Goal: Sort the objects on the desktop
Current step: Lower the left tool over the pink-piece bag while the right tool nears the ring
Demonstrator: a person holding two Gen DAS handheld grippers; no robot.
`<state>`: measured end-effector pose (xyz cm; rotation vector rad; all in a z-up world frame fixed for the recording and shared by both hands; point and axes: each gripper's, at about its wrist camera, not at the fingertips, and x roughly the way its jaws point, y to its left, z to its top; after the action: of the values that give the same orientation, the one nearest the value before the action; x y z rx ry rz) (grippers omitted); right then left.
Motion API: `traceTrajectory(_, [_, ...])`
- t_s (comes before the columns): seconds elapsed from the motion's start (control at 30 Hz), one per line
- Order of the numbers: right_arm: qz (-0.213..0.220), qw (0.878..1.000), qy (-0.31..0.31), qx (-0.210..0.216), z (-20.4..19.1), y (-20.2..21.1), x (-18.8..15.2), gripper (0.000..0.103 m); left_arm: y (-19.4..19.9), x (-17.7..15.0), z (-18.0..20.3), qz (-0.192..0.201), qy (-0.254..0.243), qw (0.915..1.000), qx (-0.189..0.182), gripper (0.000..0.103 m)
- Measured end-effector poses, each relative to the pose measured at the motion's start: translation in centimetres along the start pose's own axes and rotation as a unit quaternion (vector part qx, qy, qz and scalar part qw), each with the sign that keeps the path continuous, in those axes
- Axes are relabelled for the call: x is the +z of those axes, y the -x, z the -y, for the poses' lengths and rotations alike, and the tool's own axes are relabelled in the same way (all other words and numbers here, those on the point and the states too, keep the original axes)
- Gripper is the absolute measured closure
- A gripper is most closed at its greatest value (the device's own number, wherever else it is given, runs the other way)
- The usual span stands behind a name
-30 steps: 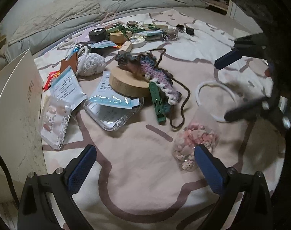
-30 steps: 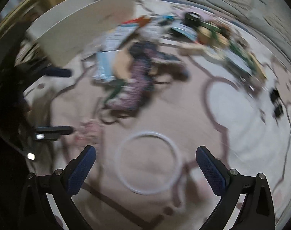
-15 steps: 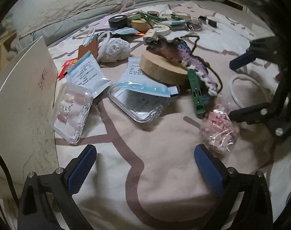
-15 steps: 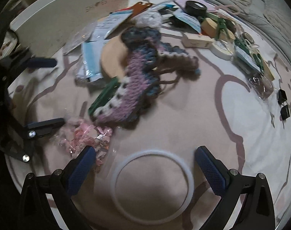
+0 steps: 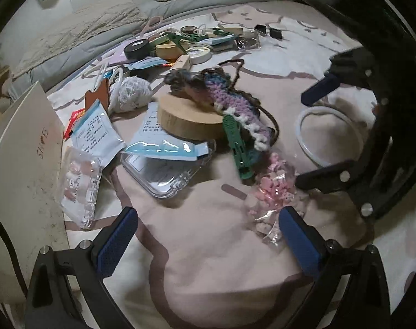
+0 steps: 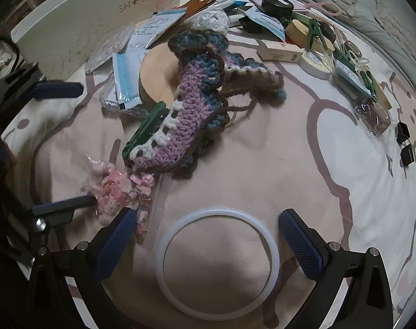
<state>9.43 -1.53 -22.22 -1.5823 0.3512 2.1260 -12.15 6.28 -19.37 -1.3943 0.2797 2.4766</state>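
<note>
A white ring (image 6: 216,211) lies flat on the pink blanket, between the spread fingers of my right gripper (image 6: 208,237), which is open and holds nothing. A clear bag of pink beads (image 6: 120,189) touches its left fingertip. In the left wrist view, the same bag (image 5: 273,189) sits against the right finger of my left gripper (image 5: 208,235), also open and holding nothing. My right gripper (image 5: 322,134) straddles the ring (image 5: 300,134) there. Beyond the bag, a purple-blue crochet piece (image 6: 191,109) drapes over a wooden disc (image 6: 156,79), beside a green clip (image 6: 145,128).
A white shoe box (image 5: 24,150) stands along the left. Packets (image 5: 98,134), a clear plastic case (image 5: 164,172) and a small clear box (image 5: 79,186) lie near it. Tape rolls, clips and small boxes (image 6: 312,44) crowd the far side, with a grey quilt behind.
Both grippers have shifted over the blanket. The ring now lies nearer, between my right gripper's fingers. The bead bag has come up against my left gripper's right finger. Nothing was grasped.
</note>
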Motion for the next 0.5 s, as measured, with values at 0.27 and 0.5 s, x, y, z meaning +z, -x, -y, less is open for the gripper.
traceTrajectory(0.27, [0.0, 1.0, 0.007, -0.002, 0.6, -0.2, -0.3, 0.0, -0.5, -0.7, -1.5, -0.017, 0.023, 0.9996, 0.007, 0.0])
traceTrajectory(0.5, [0.001, 1.0, 0.002, -0.001, 1.5, -0.4, -0.6, 0.0, 0.4, -0.7, -1.9, -0.009, 0.024, 0.9997, -0.002, 0.001])
